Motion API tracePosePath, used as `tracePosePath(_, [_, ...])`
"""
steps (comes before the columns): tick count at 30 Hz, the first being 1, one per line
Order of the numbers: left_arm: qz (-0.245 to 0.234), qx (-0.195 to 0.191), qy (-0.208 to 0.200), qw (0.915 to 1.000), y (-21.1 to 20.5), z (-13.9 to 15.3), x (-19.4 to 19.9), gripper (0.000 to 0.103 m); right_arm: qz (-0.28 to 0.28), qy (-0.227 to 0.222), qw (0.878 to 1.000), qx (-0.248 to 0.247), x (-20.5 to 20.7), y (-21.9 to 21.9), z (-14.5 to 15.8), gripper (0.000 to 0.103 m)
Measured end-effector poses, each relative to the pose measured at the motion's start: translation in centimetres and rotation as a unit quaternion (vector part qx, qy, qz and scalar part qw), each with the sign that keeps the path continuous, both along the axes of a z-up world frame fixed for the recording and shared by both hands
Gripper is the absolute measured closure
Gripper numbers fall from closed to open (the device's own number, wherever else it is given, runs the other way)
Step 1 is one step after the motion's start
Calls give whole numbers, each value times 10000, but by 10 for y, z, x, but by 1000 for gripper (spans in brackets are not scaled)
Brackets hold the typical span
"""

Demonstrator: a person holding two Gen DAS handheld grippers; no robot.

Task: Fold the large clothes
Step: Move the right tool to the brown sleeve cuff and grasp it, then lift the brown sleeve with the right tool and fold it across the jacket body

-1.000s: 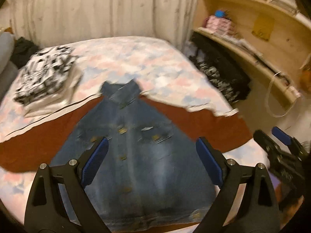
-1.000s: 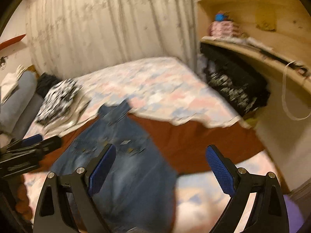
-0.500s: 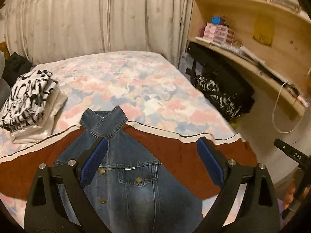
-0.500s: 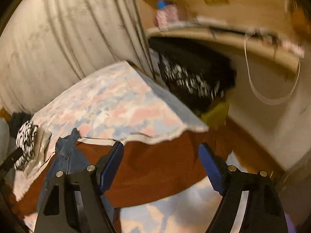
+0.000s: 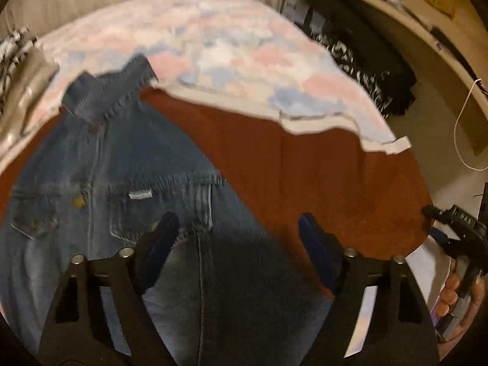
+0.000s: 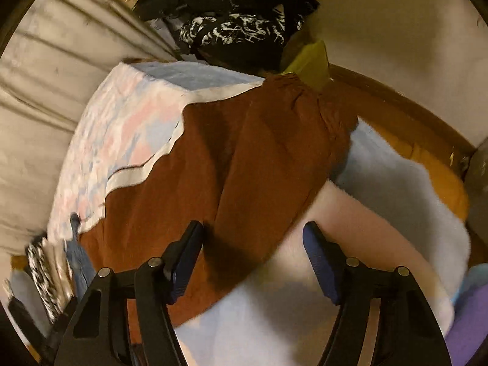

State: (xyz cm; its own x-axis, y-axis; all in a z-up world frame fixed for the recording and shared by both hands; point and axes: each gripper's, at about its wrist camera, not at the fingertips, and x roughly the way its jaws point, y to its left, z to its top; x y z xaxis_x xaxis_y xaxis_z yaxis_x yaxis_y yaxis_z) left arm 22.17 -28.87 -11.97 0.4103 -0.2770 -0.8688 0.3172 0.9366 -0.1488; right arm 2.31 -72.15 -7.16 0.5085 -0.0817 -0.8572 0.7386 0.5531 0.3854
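Both views are lit dimly and warmly, with a yellow-orange cast laid over everything. Strong motion blur is seen throughout: the denim jacket (image 5: 128, 164) is smeared, and the curtain (image 6: 45, 97) is streaked. Straight lines are bowed by the fisheye lens, and black vignetting is left at the corners. A soft shadow is thrown on the rust-brown blanket (image 6: 244, 158) beneath the right tool (image 6: 253, 262).

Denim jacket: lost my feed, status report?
Both jaws open, just been closing, nothing between. Denim jacket flat on rust cloth, unfolded. Nothing in the way.
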Motion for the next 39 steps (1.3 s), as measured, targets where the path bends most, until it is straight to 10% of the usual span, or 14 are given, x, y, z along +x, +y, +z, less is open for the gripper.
tracePosePath(3, [36,-22,177,9998,7,-10,1,35,-177,-158,9997,-86,-2,-8,-2,40])
tracePosePath(7, [164,-71,144,9997,25,-4,1,37,-302,-283,9987,-293,16,4,-5,84])
tracePosePath(12, [500,-69,-302,9983,71,26,-6,37,-40,-886,9890,-1187,60,72,38,90])
tracePosePath(21, [1323,-356,-686,9882,187,68,-29,37,2510,-2039,9276,-1872,153,280,128,91])
tracePosePath(27, [1573,-342,-556,9854,245,60,-44,37,3834,-1145,8980,-1828,197,411,58,88])
tracePosePath(32, [1525,-655,-177,9860,264,35,-44,37,4316,-149,8860,-1691,186,456,-34,60])
tracePosePath(39, [1215,-976,-46,9878,251,25,-46,37,4138,-721,9010,-1084,120,431,-28,53])
